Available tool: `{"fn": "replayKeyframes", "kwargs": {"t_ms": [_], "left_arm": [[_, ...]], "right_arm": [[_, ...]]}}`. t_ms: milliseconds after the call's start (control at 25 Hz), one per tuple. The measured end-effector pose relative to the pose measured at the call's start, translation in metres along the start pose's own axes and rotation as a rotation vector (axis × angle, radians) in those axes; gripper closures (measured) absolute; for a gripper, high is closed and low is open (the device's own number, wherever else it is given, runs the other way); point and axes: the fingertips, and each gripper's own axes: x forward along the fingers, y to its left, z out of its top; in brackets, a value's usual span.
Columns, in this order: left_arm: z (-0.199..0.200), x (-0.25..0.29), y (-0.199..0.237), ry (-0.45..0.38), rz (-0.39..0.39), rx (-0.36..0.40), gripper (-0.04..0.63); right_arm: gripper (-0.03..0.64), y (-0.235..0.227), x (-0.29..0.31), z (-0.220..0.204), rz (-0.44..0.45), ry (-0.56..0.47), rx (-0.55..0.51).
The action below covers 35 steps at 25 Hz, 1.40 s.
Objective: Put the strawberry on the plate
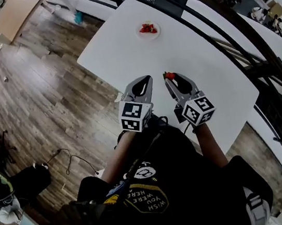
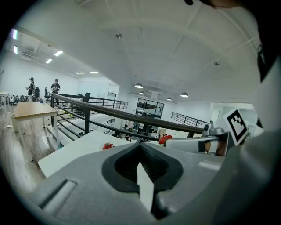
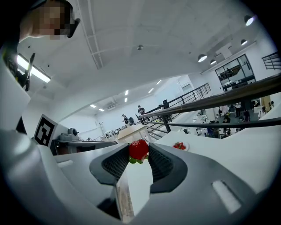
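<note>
1. Strawberry (image 3: 138, 150): red with green leaves at its base, pinched between the two dark ribbed pads at the tip of the right gripper (image 3: 138, 154), which is clamped on it. In the head view the strawberry (image 1: 169, 75) shows as a small red spot at that gripper's tip, held above the white table (image 1: 196, 59).
2. Right gripper (image 1: 173, 80): it points away from the person, toward the far end of the table, with its marker cube (image 1: 198, 110) nearest the body.
3. Left gripper (image 1: 144, 82): just beside the right one and roughly parallel to it, apart from it. In its own view the jaw tips of the left gripper (image 2: 140, 147) meet, with nothing between them.
4. Plate (image 1: 140, 33): small and white, near the table's far end, well apart from both grippers. Cut red strawberry pieces (image 1: 148, 28) lie on it. The right gripper view shows the plate (image 3: 186, 147) beyond the jaws, to their right.
5. Surroundings: a dark railing (image 1: 212, 25) runs along the table's far side, and a wooden floor (image 1: 49, 97) lies to the left.
</note>
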Motion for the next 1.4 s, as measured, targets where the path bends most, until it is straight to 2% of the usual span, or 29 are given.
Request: {"fn": "replayKeyframes", "kwargs": {"t_ms": [640,840,1280,1400], "left_arm": [[0.010,0.031,0.087,0.041,-0.109,-0.033,0.595],[-0.005,0.052,0.116,0.083,-0.141,-0.043,0.595],[-0.011,0.101,0.138,0.119,-0.170,-0.036,0.595],[-0.004,0.117,0.150,0.097,-0.180,-0.041,0.595]], "right_arm": [[0.477,-0.008,0.085,0.007,-0.134,0.012,-0.020],[0.477,-0.022,0.118,-0.004,-0.178,0.039,-0.032],[0.477,-0.060,0.160,-0.006,-0.192,0.090,-0.032],[0.477,-0.075,0.176,-0.005,-0.192,0.098,-0.032]]}}
